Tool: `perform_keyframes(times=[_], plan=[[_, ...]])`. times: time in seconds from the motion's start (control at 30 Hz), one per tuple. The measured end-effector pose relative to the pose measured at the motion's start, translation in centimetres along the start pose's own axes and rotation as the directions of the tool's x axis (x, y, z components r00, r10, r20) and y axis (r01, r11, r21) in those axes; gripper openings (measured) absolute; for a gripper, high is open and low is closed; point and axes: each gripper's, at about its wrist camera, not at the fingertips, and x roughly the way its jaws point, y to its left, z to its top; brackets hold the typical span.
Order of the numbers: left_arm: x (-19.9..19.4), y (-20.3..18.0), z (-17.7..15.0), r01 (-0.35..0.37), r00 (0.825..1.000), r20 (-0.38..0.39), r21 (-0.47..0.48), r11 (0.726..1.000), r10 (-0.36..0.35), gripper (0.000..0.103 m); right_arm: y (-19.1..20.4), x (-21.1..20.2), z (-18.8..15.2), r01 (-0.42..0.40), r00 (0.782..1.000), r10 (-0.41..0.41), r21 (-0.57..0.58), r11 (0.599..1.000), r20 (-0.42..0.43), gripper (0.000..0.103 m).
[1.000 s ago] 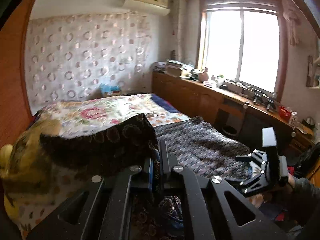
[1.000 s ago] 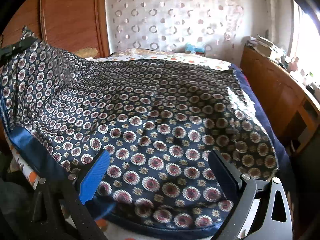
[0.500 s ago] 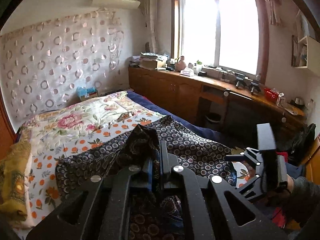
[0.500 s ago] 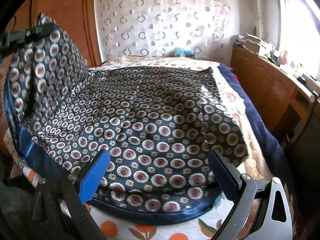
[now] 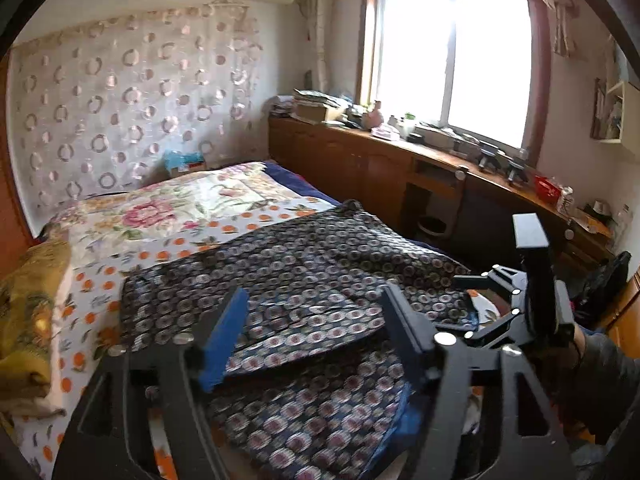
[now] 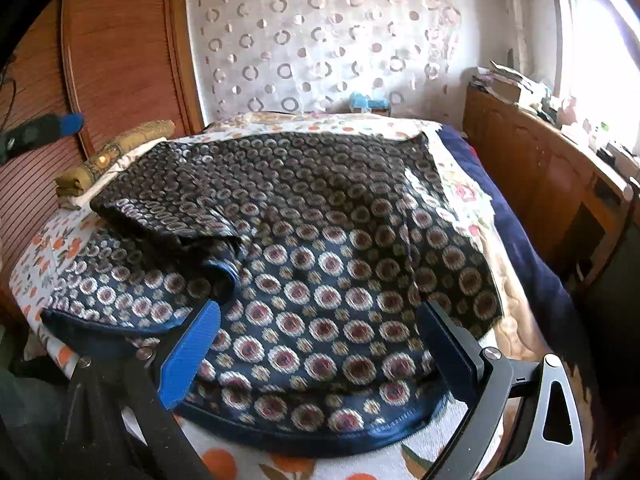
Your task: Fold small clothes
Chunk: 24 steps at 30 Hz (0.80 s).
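Observation:
A dark blue garment (image 5: 304,280) with a round flower pattern lies on the bed, its left part folded over onto the rest. It also shows in the right wrist view (image 6: 320,248), with its blue hem at the near edge. My left gripper (image 5: 312,312) is open and empty just above the folded layer. My right gripper (image 6: 320,324) is open and empty over the near hem; it also shows at the right of the left wrist view (image 5: 516,296). The left gripper's fingertip (image 6: 70,122) shows at the far left of the right wrist view.
The bed (image 5: 168,216) has a floral sheet with orange dots. A yellow-brown folded blanket (image 5: 32,304) lies at its left side. A wooden cabinet run (image 5: 400,168) with clutter stands along the window wall. A wooden wardrobe (image 6: 116,52) stands to the left.
My left gripper carried the garment's edge over to the right, laid it down and opened. The raised cloth now lies flat as a fold. My right gripper stayed open near the hem.

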Motion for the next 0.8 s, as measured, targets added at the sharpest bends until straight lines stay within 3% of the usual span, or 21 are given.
perform_keyframes(times=[0.33,0.5,0.6,0.8], plan=[[-1.4,4.5,-2.8,-0.137,0.991,-0.020,-0.066,0.988,0.136,0.075,3.6,2.5,2.9,-0.039,0.999,0.037,-0.126,0.991,-0.018,0.099],[-1.6,5.8,-3.7,-0.167,0.986,-0.026,-0.086,0.982,0.166,0.075,6.1,5.5,3.9,-0.065,0.996,0.047,-0.234,0.970,-0.080,0.089],[-1.5,6.1,-4.0,-0.172,0.985,-0.028,-0.096,0.980,0.170,0.075,7.2,6.6,4.6,-0.077,0.994,0.050,-0.281,0.957,-0.100,0.077],[-1.3,6.5,-4.8,-0.182,0.983,-0.042,-0.105,0.978,0.178,0.075,7.8,8.5,5.6,-0.120,0.987,0.078,-0.318,0.940,-0.141,0.036]])
